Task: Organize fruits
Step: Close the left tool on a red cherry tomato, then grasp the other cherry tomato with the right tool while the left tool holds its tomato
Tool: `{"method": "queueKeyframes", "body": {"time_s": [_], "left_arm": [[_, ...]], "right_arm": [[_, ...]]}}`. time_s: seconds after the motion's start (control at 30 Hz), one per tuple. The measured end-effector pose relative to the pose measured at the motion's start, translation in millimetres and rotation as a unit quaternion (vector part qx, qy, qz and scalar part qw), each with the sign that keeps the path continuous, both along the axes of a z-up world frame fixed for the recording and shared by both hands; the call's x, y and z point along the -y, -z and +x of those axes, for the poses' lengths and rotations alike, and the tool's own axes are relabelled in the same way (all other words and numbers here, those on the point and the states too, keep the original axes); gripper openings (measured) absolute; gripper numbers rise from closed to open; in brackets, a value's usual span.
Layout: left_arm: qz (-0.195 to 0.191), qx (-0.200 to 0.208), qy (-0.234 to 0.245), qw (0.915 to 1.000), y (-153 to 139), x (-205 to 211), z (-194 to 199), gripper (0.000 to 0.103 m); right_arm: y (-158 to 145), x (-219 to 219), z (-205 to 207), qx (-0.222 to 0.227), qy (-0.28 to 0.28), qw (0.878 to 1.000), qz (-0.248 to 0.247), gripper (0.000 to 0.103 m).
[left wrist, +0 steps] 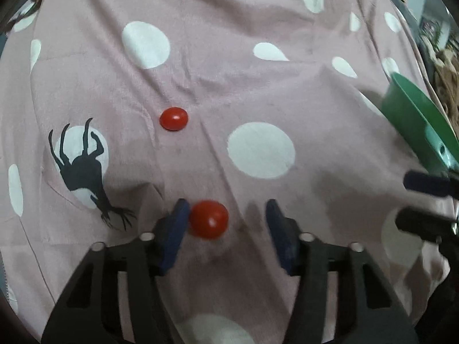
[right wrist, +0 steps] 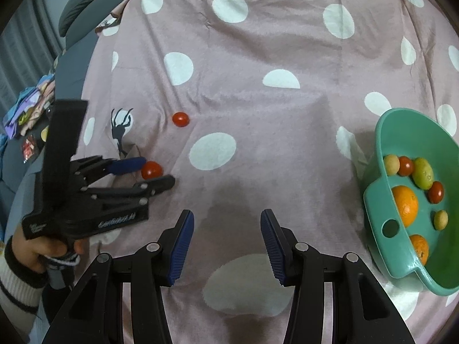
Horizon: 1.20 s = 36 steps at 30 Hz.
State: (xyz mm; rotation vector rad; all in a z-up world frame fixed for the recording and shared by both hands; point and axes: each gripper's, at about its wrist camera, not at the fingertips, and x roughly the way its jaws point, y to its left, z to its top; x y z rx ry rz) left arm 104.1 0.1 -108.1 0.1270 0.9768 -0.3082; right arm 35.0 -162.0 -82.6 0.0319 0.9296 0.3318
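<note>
Two red cherry tomatoes lie on the pink dotted cloth. The near one [left wrist: 208,219] [right wrist: 151,169] sits between the open fingers of my left gripper [left wrist: 226,215] [right wrist: 159,172], touching the left pad; the right pad is apart from it. The far tomato [left wrist: 173,118] [right wrist: 180,119] lies farther ahead. My right gripper [right wrist: 226,223] is open and empty over the cloth; it also shows at the right edge of the left wrist view [left wrist: 424,200]. The green bowl [right wrist: 384,146] [left wrist: 413,109] at right holds oranges, tomatoes and small green fruits.
The pink cloth [right wrist: 258,57] with white dots and a black deer print [left wrist: 83,169] covers the surface. Folded fabric and small items [right wrist: 28,111] lie off the cloth at far left. A grey cushion [right wrist: 86,3] is at the back left.
</note>
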Motion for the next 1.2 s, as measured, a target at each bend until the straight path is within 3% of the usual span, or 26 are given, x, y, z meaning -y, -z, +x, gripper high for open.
{"method": "queueKeyframes", "body": {"time_s": [0.07, 0.23, 0.37, 0.53, 0.73, 0.97, 1.2], "left_arm": [[0.006, -0.006, -0.003, 1.0000, 5.0, -2.2, 7.0, 0.028], [-0.002, 0.002, 0.013, 0.9999, 4.5, -3.3, -2.4, 0.029], [-0.031, -0.001, 0.009, 0.9995, -3.1, -13.9, -15.4, 0.028], [-0.077, 0.037, -0.030, 0.9959, -33.9, -45.6, -20.3, 0.028], [-0.088, 0.065, -0.070, 0.9915, -51.3, -69.3, -5.4, 0.028], [-0.101, 0.065, -0.105, 0.9872, -48.6, -88.3, 18.3, 0.028], [-0.108, 0.060, -0.114, 0.9857, -44.9, -99.3, 25.2, 0.029]], "right_arm": [[-0.7, 0.3, 2.1, 0.001, 0.000, 1.000, 0.000, 0.049], [-1.4, -0.6, 10.7, 0.003, -0.003, 1.000, -0.001, 0.049], [1.6, -5.5, 23.4, -0.003, -0.012, 1.000, 0.005, 0.049], [-0.8, -18.4, 50.3, -0.008, -0.035, 0.999, 0.027, 0.049], [3.3, -60.0, 96.5, -0.016, -0.079, 0.995, 0.058, 0.049], [25.6, -115.6, 145.1, -0.008, -0.115, 0.993, 0.019, 0.049], [40.9, -140.7, 164.3, 0.004, -0.120, 0.993, -0.012, 0.046]]}}
